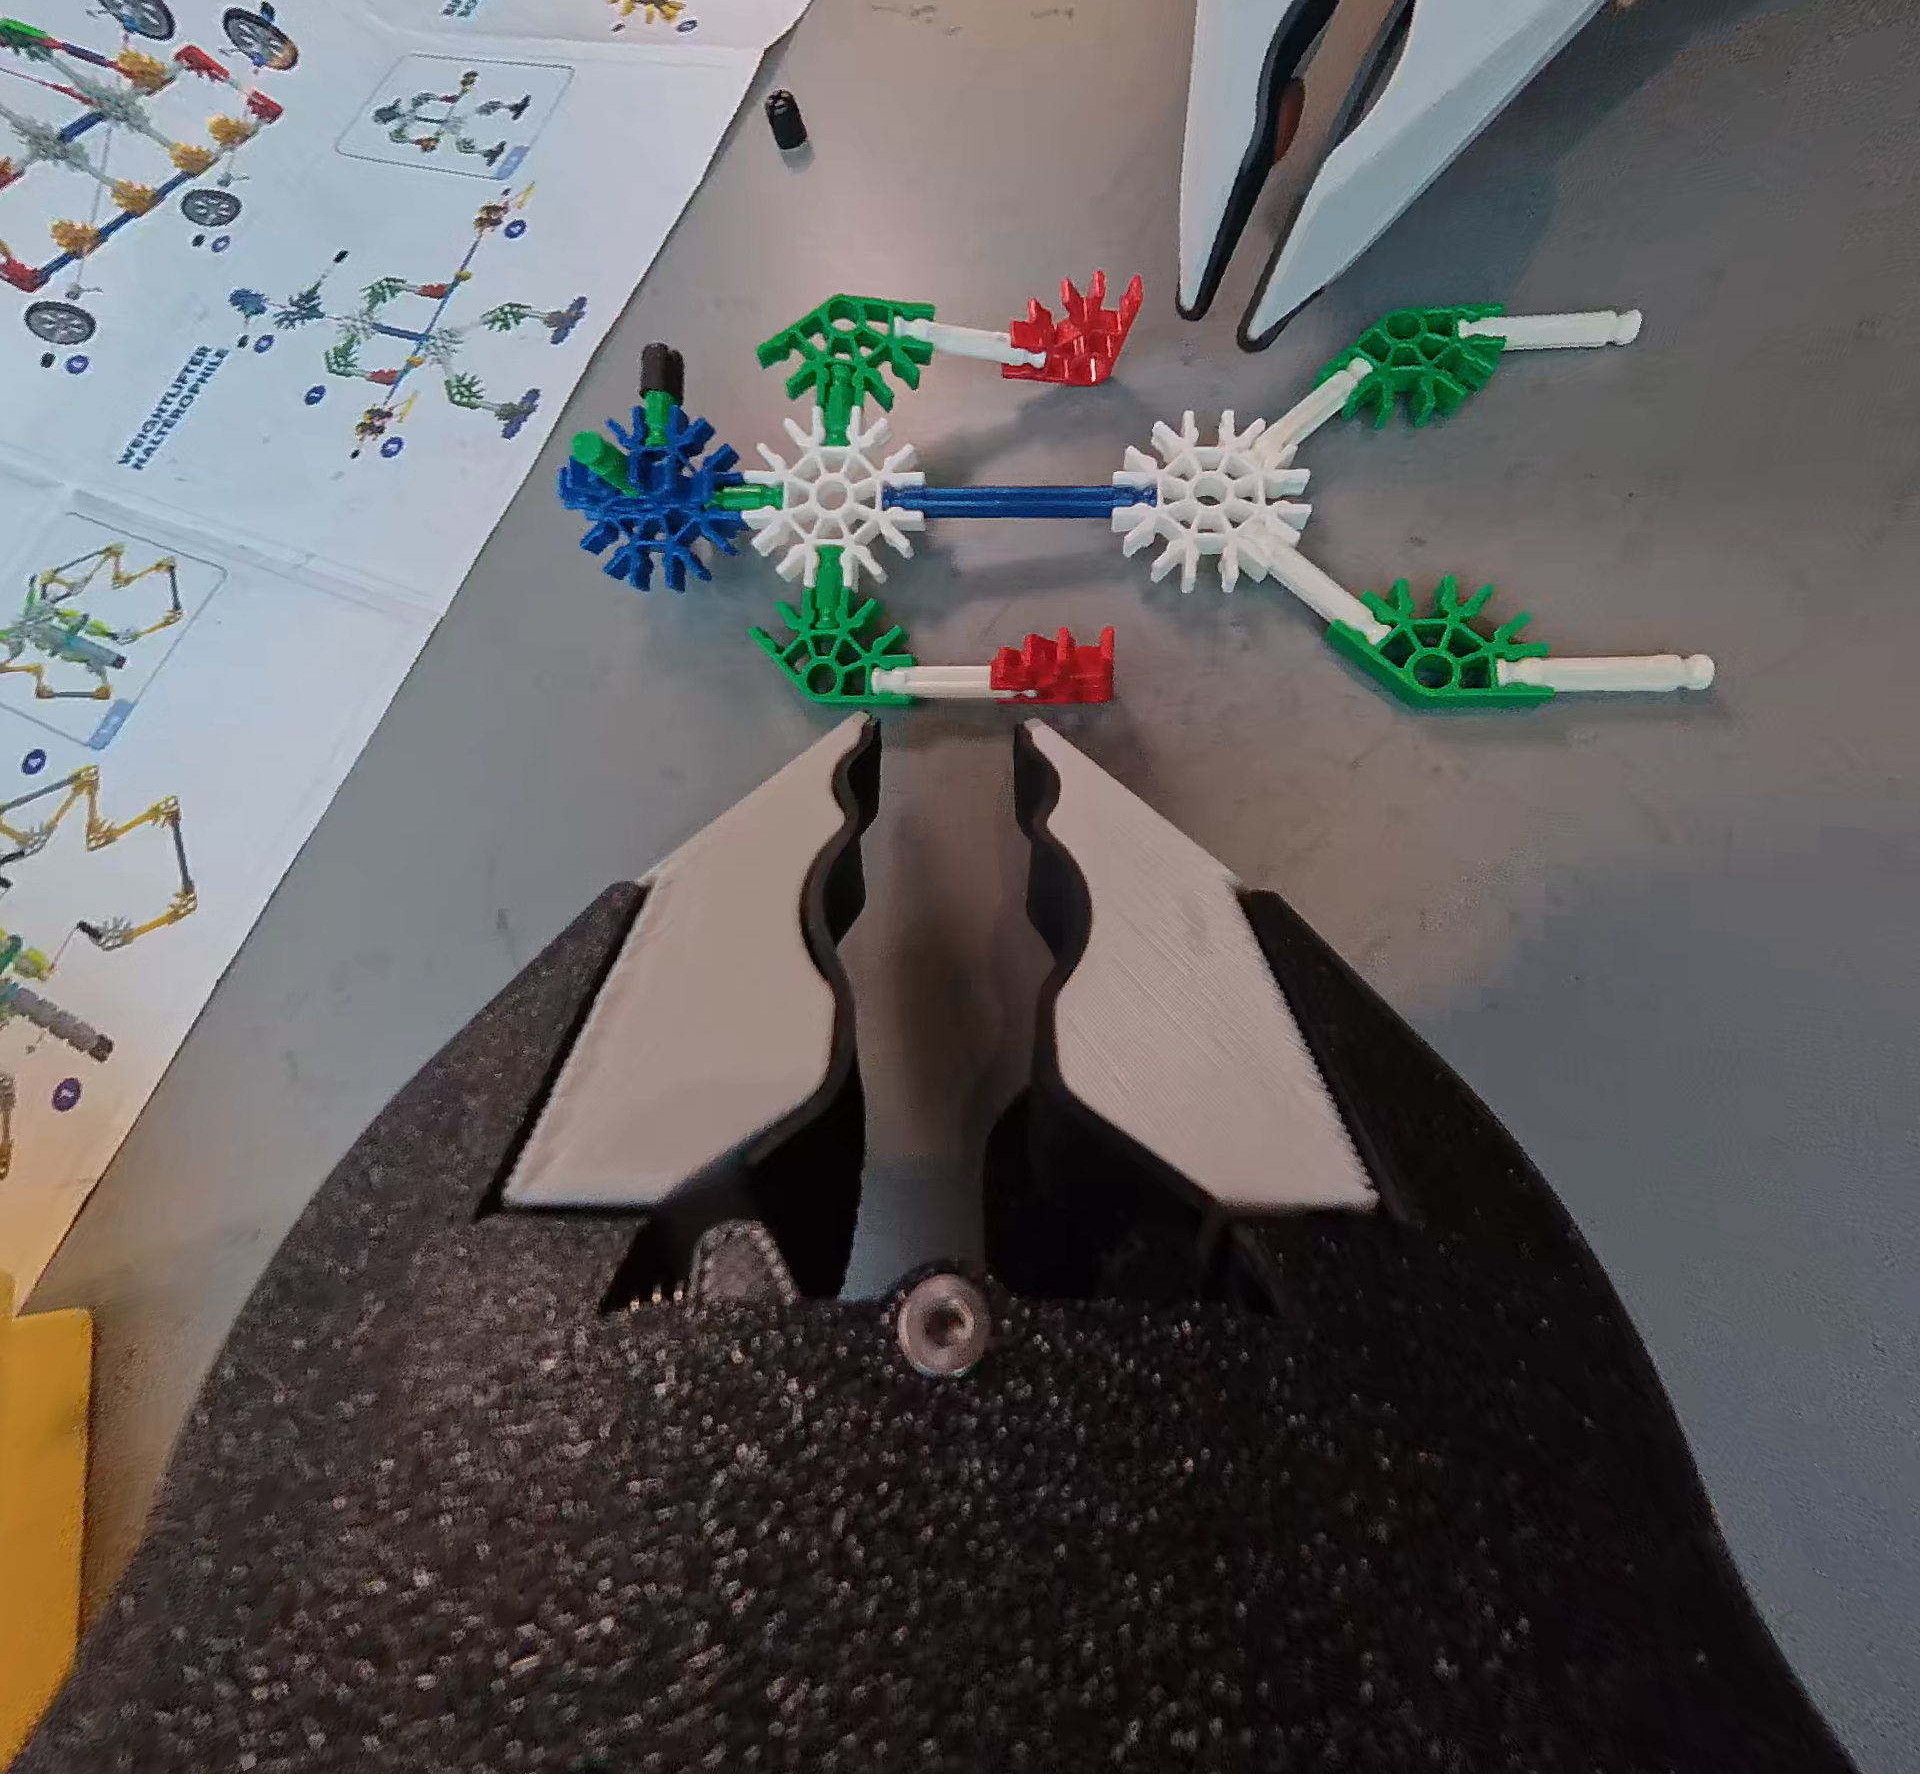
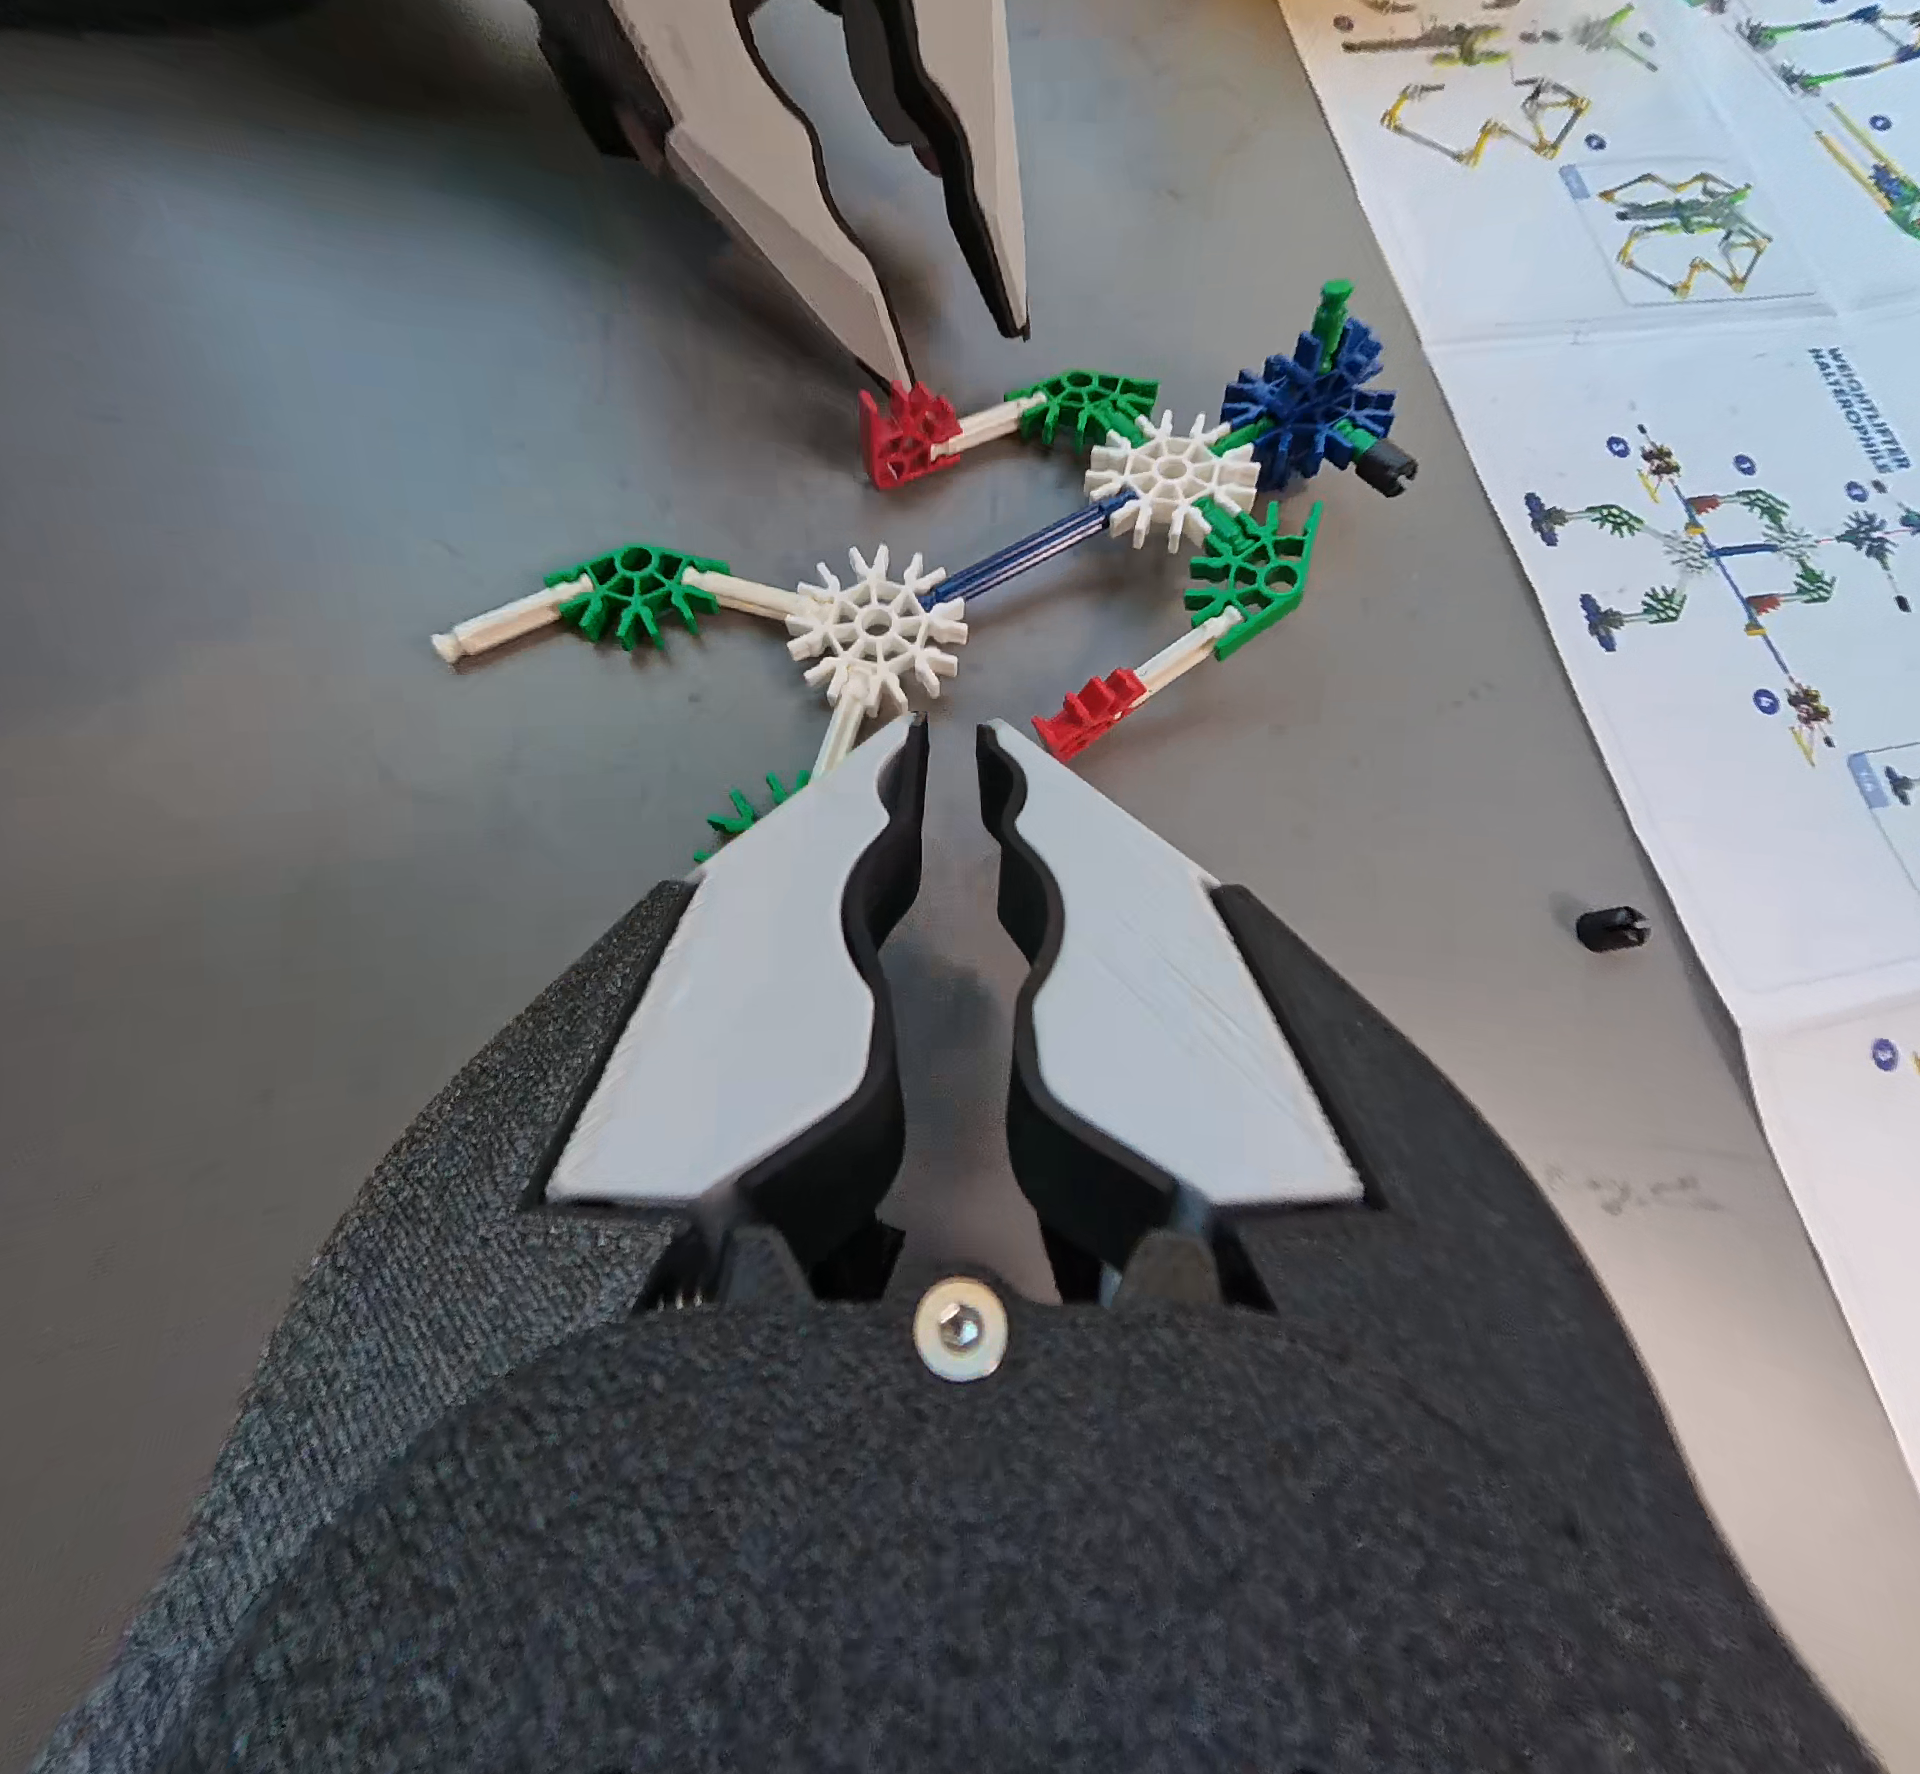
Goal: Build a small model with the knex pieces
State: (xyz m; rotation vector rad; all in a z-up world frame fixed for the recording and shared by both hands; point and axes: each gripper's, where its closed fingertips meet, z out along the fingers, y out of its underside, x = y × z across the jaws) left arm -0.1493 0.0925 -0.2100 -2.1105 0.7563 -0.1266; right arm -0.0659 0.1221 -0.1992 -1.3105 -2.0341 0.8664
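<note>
Toy construction figure (image 1: 1018, 498) lies flat between both grippers' fingers (image 1: 831, 903), each pair parted, gripping nothing.

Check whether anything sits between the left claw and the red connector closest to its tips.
Nothing visible does. The left claw is open, with only bare grey table between its tips and the red connector.

A scuffed grey tabletop (image 1: 1558, 997) under soft, even light fills both views.
</note>
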